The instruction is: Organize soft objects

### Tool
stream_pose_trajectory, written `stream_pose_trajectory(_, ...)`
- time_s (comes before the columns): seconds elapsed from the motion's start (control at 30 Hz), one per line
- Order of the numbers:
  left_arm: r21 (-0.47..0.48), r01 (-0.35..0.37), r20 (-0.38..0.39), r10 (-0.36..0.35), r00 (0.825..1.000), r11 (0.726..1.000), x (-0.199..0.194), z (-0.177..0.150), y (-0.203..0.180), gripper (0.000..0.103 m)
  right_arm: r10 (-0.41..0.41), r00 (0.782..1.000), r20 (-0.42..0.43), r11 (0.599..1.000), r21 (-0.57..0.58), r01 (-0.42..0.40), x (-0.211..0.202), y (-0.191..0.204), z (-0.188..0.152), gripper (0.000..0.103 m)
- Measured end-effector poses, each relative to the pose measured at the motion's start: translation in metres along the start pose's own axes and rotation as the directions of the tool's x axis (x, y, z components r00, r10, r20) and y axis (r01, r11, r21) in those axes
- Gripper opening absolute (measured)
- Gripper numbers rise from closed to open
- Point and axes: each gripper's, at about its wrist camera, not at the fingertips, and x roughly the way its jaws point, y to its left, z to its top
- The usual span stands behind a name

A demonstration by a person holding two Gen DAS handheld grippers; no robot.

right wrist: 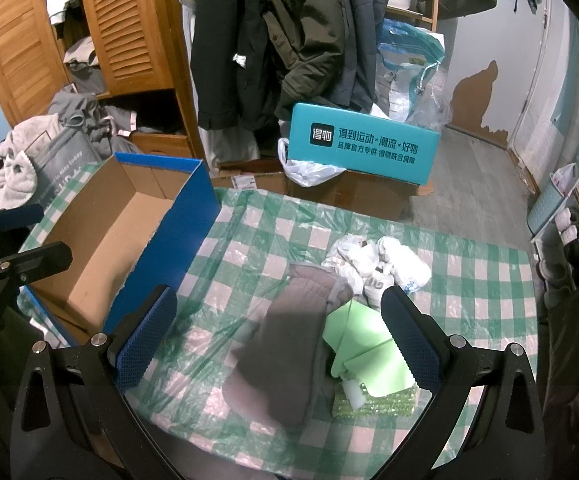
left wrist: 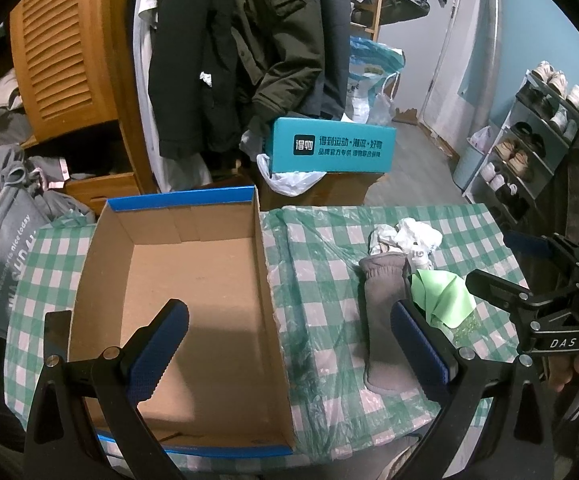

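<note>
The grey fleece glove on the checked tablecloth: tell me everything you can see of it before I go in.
The grey fleece glove is a soft, mitten-shaped piece with a gathered elastic cuff at its far end. It lies flat and lengthwise on the green-and-white checked tablecloth, right of the open cardboard shoebox. The light green cloth touches its right edge, and white socks lie bunched by the cuff. Neither gripper touches it; the right gripper is open above it.

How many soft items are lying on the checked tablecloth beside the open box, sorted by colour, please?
Grey: 1, the grey sock-like piece
Light green: 2, the light green cloth and the green sponge under it
White: 1, a crumpled white bundle; I cannot tell how many pieces it holds
Total: 4, all outside the open box
</note>
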Motion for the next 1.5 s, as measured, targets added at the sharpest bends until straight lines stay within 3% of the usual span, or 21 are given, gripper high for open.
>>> stream_pose_trajectory(1.5,0.003,0.001,-0.012,-0.001,1.0,1.0,0.0024,-0.0046,-0.0009,0.102,0.0,1.0,-0.007,1.0,0.0,0.0,-0.0006,-0.0029,-0.0005,0.101)
